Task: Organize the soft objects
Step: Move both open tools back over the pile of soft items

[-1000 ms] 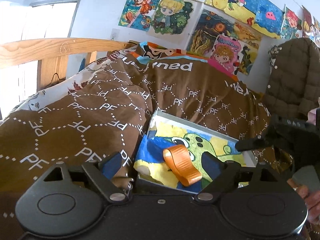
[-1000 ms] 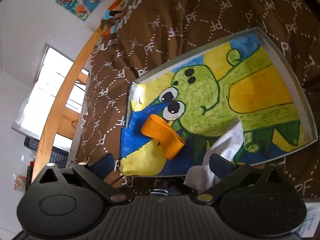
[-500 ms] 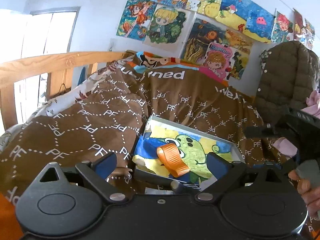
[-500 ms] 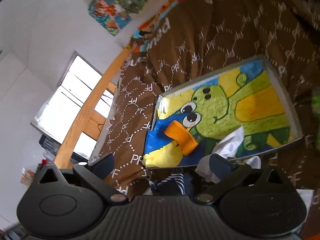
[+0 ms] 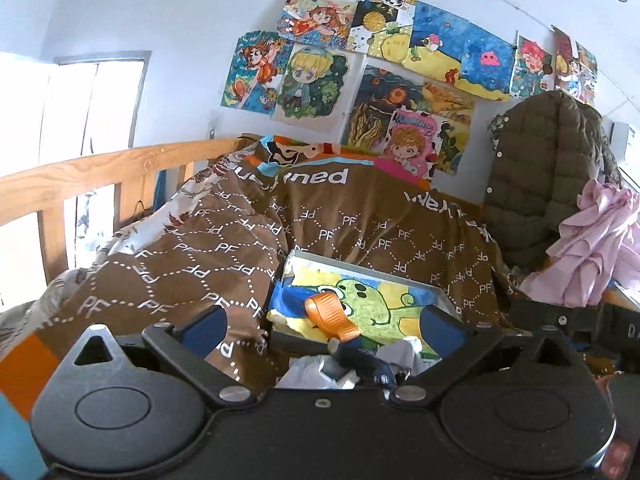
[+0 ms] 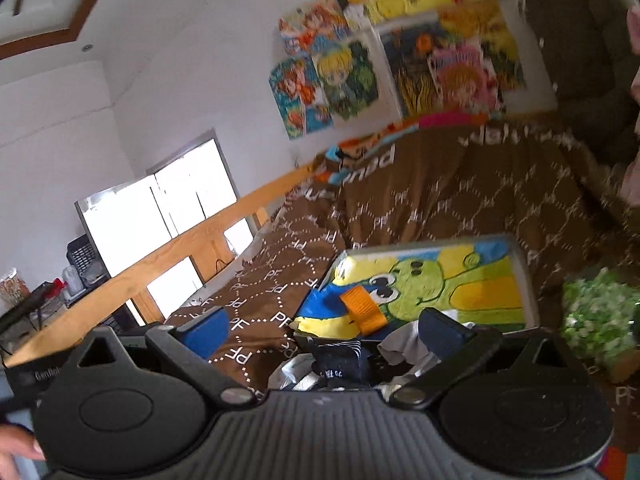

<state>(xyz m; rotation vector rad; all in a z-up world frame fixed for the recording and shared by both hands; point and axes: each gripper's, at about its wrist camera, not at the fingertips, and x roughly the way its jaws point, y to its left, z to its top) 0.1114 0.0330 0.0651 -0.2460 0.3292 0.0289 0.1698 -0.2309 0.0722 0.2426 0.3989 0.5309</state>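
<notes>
One wooden bed rail bounds one brown quilt. On the quilt lies one flat rectangular box lid bearing one ribbed orange clip; crumpled socks lie just before it. Left gripper has just been opening, empty. Right gripper gapes, gripping nothing.

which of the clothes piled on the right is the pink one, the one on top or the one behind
The pink garment is the ruffled one lying in front, draped at the right edge. The one behind it is the olive quilted puffer jacket, which stands taller against the wall.
</notes>
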